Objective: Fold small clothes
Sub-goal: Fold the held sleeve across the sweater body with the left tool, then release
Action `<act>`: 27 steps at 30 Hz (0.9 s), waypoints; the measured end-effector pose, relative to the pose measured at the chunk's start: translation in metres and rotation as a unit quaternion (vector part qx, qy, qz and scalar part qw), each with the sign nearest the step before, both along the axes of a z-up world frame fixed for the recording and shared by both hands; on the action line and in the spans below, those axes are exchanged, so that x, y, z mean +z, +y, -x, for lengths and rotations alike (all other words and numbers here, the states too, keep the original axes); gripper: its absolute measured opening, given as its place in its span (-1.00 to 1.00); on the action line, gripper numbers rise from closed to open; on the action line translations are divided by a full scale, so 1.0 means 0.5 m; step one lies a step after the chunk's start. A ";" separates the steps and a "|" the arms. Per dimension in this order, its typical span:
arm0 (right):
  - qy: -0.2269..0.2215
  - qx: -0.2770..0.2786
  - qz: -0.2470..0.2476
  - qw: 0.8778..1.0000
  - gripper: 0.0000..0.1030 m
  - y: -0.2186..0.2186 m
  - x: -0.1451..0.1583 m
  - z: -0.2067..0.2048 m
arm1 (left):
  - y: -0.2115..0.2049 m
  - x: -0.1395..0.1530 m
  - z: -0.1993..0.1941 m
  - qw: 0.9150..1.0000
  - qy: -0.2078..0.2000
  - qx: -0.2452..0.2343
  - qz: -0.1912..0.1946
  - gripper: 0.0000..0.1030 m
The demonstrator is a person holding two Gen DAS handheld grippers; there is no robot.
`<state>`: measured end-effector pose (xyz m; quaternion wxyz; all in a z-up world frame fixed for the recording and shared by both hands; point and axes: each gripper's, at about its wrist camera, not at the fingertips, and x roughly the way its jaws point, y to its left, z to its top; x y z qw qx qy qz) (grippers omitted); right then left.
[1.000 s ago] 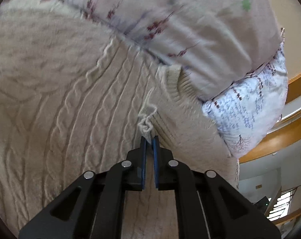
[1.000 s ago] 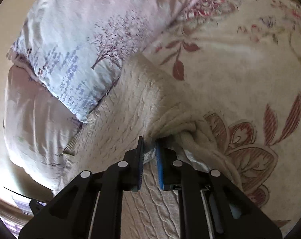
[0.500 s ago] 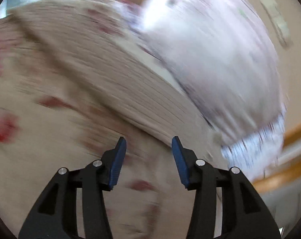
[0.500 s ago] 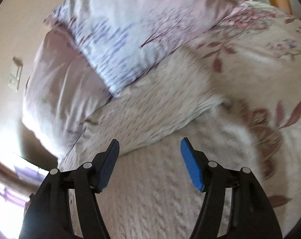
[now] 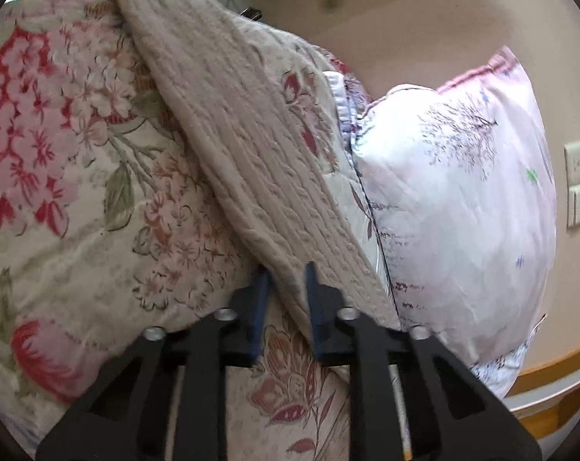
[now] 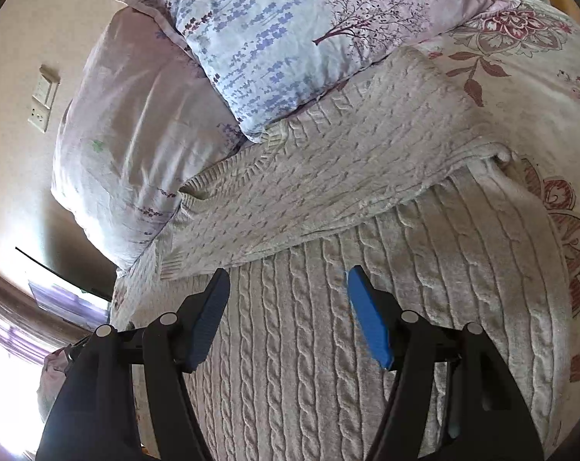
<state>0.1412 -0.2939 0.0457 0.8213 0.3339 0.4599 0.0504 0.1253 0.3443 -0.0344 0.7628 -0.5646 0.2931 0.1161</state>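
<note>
- Floral bedding [image 5: 70,176] fills the left wrist view, with a beige wall behind and a pale pillow [image 5: 462,207] at right carrying a light switch's [image 5: 577,184] side of the wall.
- Same view: the cream cable-knit sweater [image 5: 251,161] runs as a folded band from upper left down to the left gripper [image 5: 286,288]. Its blue pads stand a little apart with the sweater's lower edge between them; whether they pinch the knit cannot be told, as the edge hides the contact.
- Right wrist view: only here does the sweater [image 6: 366,307] show spread flat on the bed, its upper part folded over into a layer that lies across the body. The ribbed collar [image 6: 220,176] lies close to a purple-printed pillow [image 6: 290,38], with a second plain pillow [image 6: 136,134] to its left.
- Same view: the right gripper [image 6: 288,299] hangs released, pads wide apart above the knit, grasping nothing.
- Floral sheet [image 6: 539,77] borders the sweater at right, and a wall switch [image 6: 44,100] shows at left.
</note>
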 end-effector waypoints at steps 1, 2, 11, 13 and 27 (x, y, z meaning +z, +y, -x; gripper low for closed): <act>0.001 0.001 -0.001 1.000 0.27 0.000 -0.001 0.000 | 0.001 -0.002 -0.002 1.000 -0.002 0.002 0.004 -0.80; 0.002 0.003 -0.002 1.000 0.27 0.000 -0.003 0.001 | 0.003 -0.005 -0.003 1.000 -0.006 0.005 0.009 -0.82; -0.004 0.005 -0.002 1.000 0.27 -0.005 0.005 0.006 | -0.050 0.099 -0.017 0.995 -0.099 -0.022 -0.014 -0.89; -0.006 0.005 -0.002 1.000 0.27 -0.006 0.008 0.008 | -0.094 0.140 -0.033 0.989 -0.135 -0.054 -0.014 -0.89; -0.010 0.002 0.004 1.000 0.30 -0.016 0.017 0.027 | -0.492 0.057 -0.174 0.946 -0.105 -0.304 0.044 -0.80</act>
